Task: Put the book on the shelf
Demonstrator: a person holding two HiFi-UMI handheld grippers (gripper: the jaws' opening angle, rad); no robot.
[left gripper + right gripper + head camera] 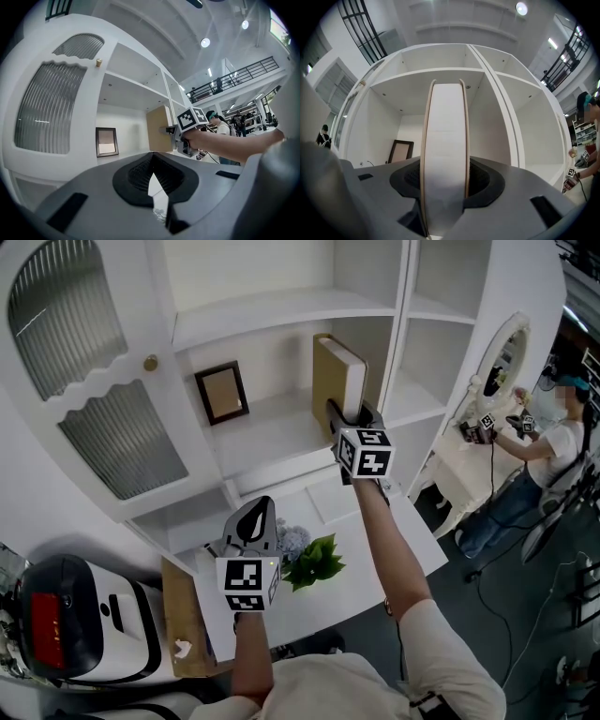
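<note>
A thick book [337, 376] with tan covers stands upright in the middle compartment of the white shelf [272, 432]. My right gripper [347, 418] is shut on its near edge. In the right gripper view the book's white page edge [445, 140] fills the gap between the jaws, pointing into the compartment. The left gripper view shows the book [158, 129] and the right gripper [169, 131] from the side. My left gripper [251, 521] hangs lower, over the white table [366, 521], shut with nothing in it [152, 173].
A dark picture frame [222, 393] leans at the back left of the same compartment. A ribbed-glass cabinet door [122, 437] is at the left. Blue flowers with green leaves [309, 554] lie on the table. A person [553, 446] works at the far right.
</note>
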